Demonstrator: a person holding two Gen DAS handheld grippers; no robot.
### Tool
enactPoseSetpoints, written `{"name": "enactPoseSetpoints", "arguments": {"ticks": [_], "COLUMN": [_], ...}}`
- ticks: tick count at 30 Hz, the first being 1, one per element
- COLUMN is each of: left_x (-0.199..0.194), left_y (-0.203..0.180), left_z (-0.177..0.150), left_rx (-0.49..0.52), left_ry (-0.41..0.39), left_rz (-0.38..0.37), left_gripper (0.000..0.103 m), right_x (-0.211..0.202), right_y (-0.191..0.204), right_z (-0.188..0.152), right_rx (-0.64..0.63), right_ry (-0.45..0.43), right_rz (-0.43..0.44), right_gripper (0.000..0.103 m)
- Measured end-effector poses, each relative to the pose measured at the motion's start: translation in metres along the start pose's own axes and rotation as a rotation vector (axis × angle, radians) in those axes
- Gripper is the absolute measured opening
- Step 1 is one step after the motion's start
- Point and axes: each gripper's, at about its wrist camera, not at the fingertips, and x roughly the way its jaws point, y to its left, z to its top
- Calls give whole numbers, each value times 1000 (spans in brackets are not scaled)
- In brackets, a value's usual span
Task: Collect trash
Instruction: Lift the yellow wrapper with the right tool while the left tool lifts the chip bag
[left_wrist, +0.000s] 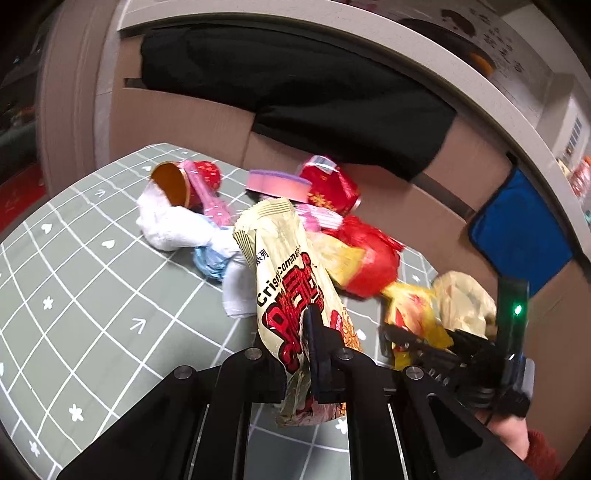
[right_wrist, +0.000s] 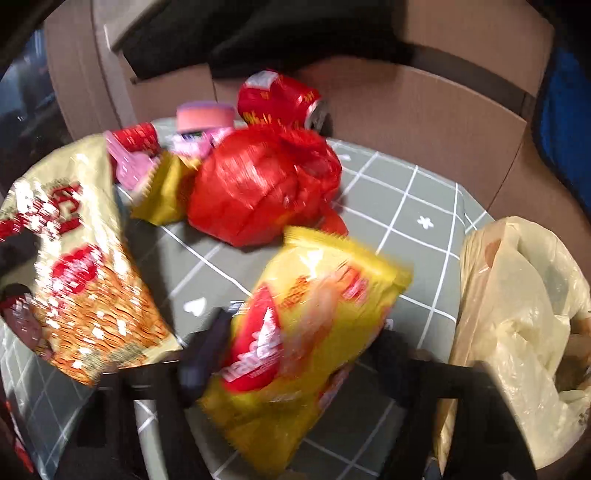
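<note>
Cream snack packet (left_wrist: 291, 295), crumpled, red lettering, noodle print.

Your left wrist camera looks steeply down along its fingers at the grey checked tablecloth (left_wrist: 92, 266), close in. Your right wrist camera tilts down too, nearer still. Both views share the red plastic bag (left_wrist: 373, 258) (right_wrist: 258, 184) and the cream snack packet (left_wrist: 291, 280) (right_wrist: 74, 258).

Home living room: brown sofa (left_wrist: 192, 122), dark garment (left_wrist: 295, 85), patterned tablecloth (left_wrist: 92, 295), wall shelf (left_wrist: 517, 92).
</note>
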Motion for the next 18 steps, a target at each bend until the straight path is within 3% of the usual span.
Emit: {"name": "enactPoseSetpoints", "arguments": {"ticks": [3, 9, 18], "left_x": [-6, -25, -50], "left_y": [-6, -39, -95], "left_z": [3, 18, 38], "left_rx": [19, 103, 197], "left_ry": [-10, -94, -188], "left_rz": [-55, -27, -55], "left_gripper": [10, 8, 4], "right_x": [-16, -71, -140], "right_y": [-13, -26, -40], "right_z": [0, 2, 7], "right_rx": [54, 57, 41], "right_ry": [-33, -153, -305], "right_rz": [85, 96, 73], "right_gripper": [30, 28, 28]}}
